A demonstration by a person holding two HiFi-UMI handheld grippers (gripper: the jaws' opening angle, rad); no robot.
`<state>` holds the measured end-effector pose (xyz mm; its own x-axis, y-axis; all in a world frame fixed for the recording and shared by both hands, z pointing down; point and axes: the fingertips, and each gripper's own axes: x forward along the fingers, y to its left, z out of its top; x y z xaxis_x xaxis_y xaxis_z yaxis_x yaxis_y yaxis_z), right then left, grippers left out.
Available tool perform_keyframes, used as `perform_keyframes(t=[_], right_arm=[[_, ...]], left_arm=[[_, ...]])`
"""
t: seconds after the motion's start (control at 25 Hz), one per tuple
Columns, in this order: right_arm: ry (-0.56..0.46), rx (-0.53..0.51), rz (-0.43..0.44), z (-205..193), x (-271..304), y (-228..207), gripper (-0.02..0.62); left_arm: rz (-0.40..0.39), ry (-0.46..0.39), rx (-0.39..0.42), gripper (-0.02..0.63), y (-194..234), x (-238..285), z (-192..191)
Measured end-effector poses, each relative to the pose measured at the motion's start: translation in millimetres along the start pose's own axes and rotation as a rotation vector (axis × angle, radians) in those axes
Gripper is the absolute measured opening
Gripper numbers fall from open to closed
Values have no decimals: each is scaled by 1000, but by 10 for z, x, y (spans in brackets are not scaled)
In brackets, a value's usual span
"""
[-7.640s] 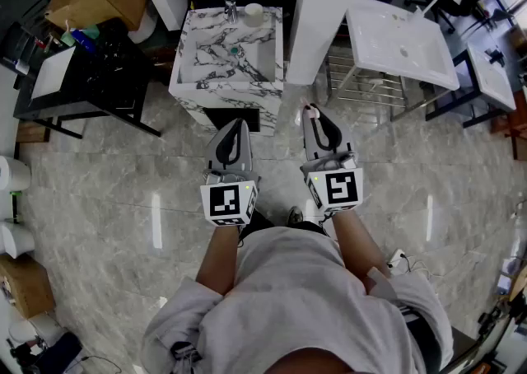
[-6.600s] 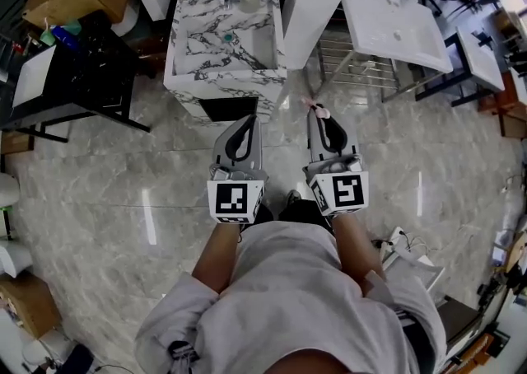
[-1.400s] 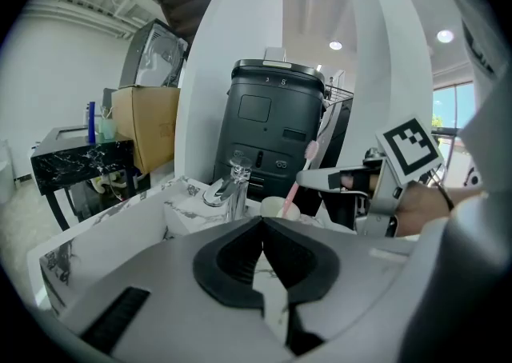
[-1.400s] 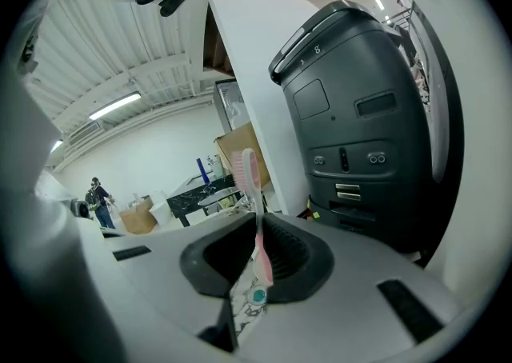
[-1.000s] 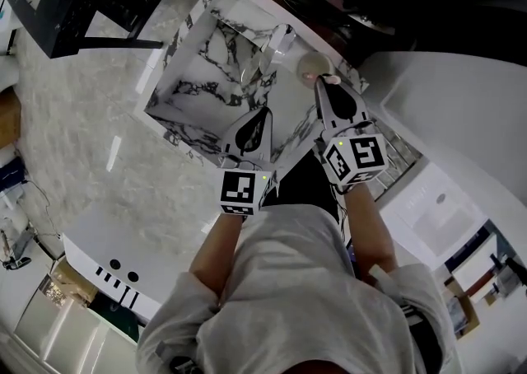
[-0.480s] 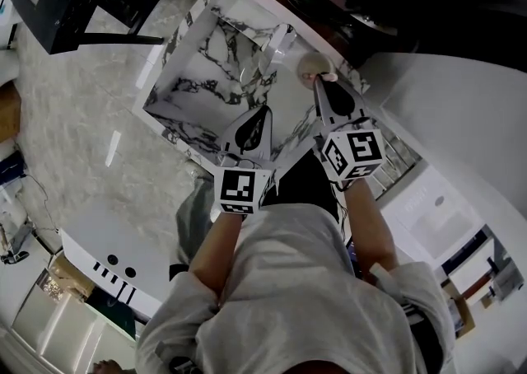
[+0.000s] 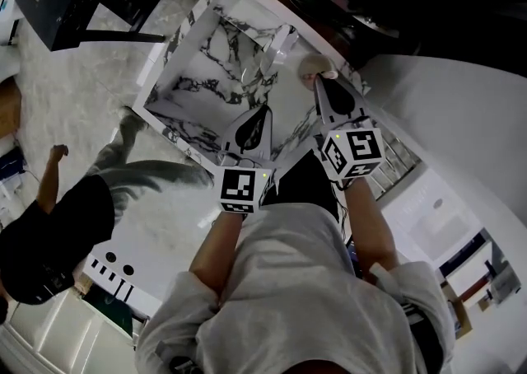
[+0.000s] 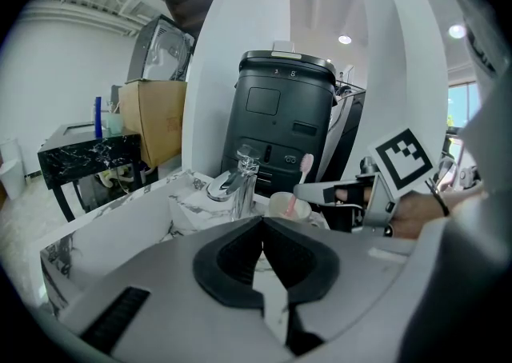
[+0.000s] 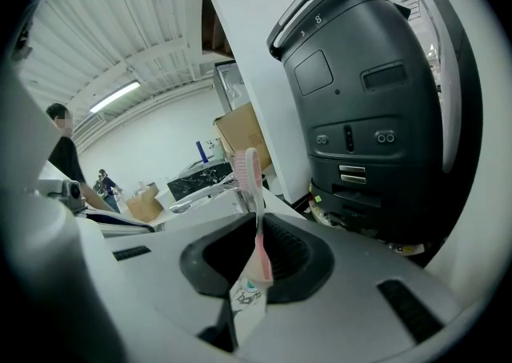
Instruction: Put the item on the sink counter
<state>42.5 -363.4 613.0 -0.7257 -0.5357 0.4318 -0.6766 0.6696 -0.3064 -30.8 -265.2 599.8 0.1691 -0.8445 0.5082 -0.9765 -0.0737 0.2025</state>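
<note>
1. Presently, task status: unfinished, by my judgement. The toothbrush [image 9: 254,193] is carried to the marble sink table [image 7: 174,123] but not released. What seems left is lowering it, opening the claw and drawing back.
2. Right claw [image 9: 254,229]: pinching the toothbrush by its handle. The bristle head stands upright beyond the tips.
3. Toothbrush [image 7: 328,76], location: above the far right corner of the table, clear of its surface. It hangs just beside the cup [image 7: 310,66], right of the faucet [image 7: 280,39].
4. Toothbrush and cup: in the left gripper view the handle slants down to the cup [image 8: 282,205] mouth. Contact cannot be told.
5. Left claw [image 8: 262,222]: pressed together with nothing between, held over the near part of the basin.
6. Bystander [image 7: 58,228]: on the floor at left, well apart from the table.
</note>
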Motion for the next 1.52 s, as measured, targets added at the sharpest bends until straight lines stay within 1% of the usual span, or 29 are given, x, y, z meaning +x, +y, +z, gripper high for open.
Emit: perform_keyframes(t=[0.44,0.68,0.96,1.04,1.12,1.16,1.52], right_arm=[[14,-36,-26,10,28,-20,28],[37,-60,-56,8,27,-22,28],[60,-62,-82,-9,6,-28,31],[68,-53,-87,-19,3,-30,43],[77,-46,-94,-31,3,-30,82],[81,-44,-97,-36,0,-27,87],[91,-34,-138,-25,-76,9,87]], left_arm=[[0,-7,3,8,31,3,36],[-5,-15,6,8,61,-18,75],[-20,-32,16,8,68,-63,129],[-23,-37,19,8,72,-83,145],[-26,-41,21,8,83,-106,156],[-27,-43,21,8,90,-119,163],[-38,-69,22,8,134,-267,257]])
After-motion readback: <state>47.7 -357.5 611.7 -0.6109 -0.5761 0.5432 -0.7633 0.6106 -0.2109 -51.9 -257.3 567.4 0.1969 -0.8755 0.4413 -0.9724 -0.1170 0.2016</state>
